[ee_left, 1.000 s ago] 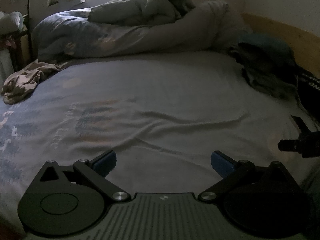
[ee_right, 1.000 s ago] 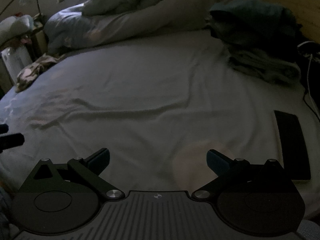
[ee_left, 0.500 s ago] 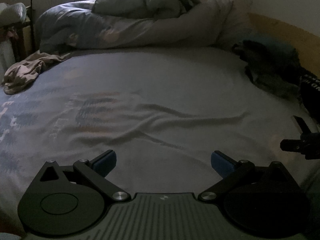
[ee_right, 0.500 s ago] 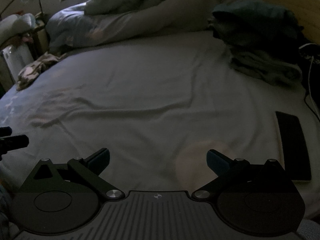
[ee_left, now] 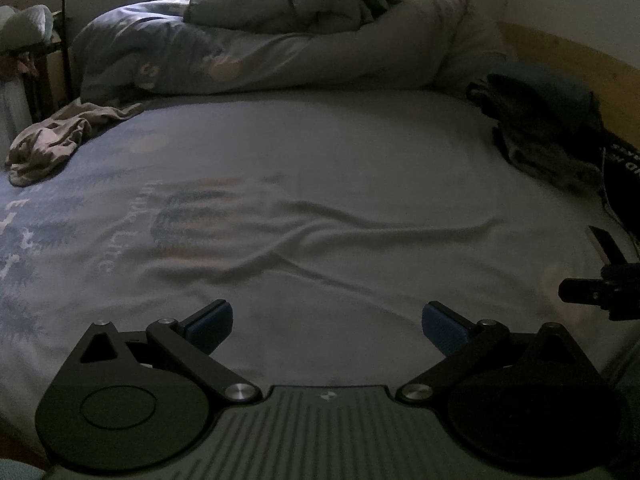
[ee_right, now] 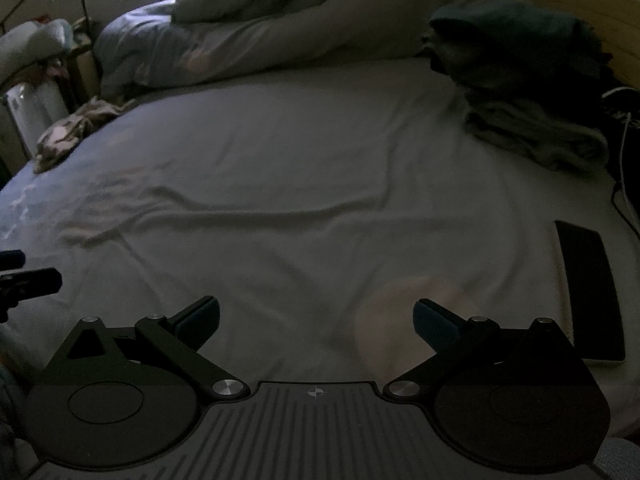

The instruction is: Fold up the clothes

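We hold the left gripper (ee_left: 327, 323) and right gripper (ee_right: 316, 318) low over the bed (ee_left: 360, 168), jaws spread wide, empty; crumpled beige garment (ee_left: 48, 146) lies at the bed's far left edge.

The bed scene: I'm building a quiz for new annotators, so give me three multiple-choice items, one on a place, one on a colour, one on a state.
1. Where does the crumpled beige garment lie?
A. at the bed's left edge
B. between the left gripper's fingers
C. on the phone

2. What colour are the left gripper finger pads?
A. red
B. blue
C. white

3. How does the right gripper stand?
A. shut on cloth
B. shut, empty
C. open, empty

Answers:
1 A, it sits far left on the printed sheet, below the duvet.
2 B, both pads show blue.
3 C, the fingers are spread wide with only sheet between them.
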{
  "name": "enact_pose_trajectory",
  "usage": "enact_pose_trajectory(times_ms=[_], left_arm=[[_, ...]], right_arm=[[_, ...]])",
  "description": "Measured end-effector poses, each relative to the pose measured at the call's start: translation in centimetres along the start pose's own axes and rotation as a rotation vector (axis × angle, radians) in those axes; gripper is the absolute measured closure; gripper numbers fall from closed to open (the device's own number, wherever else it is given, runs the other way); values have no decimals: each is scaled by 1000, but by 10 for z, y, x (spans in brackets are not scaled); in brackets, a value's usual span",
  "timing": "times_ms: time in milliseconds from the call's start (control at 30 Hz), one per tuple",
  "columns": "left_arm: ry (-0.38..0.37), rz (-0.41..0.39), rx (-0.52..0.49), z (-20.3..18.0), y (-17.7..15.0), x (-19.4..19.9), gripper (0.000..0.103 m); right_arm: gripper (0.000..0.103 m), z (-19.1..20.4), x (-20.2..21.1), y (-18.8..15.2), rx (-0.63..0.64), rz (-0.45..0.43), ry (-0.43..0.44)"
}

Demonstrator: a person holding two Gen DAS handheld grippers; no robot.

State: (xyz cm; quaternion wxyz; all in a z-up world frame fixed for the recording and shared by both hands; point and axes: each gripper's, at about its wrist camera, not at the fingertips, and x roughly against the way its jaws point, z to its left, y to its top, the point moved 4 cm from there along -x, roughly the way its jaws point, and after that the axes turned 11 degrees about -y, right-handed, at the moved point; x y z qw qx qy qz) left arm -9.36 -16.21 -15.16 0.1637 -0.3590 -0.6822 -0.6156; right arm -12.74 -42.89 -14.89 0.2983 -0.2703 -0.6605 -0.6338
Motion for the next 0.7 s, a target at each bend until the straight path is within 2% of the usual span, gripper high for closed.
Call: enact_pose_trajectory(times_ms=[233, 700], left_arm=[[-23, 7, 44, 3, -1, -1, 0], [16, -12, 49, 6, -1, 1, 0]], right_arm=[[0, 0, 1, -1, -3, -3, 0], [0, 4, 4, 2, -11, -2, -7]])
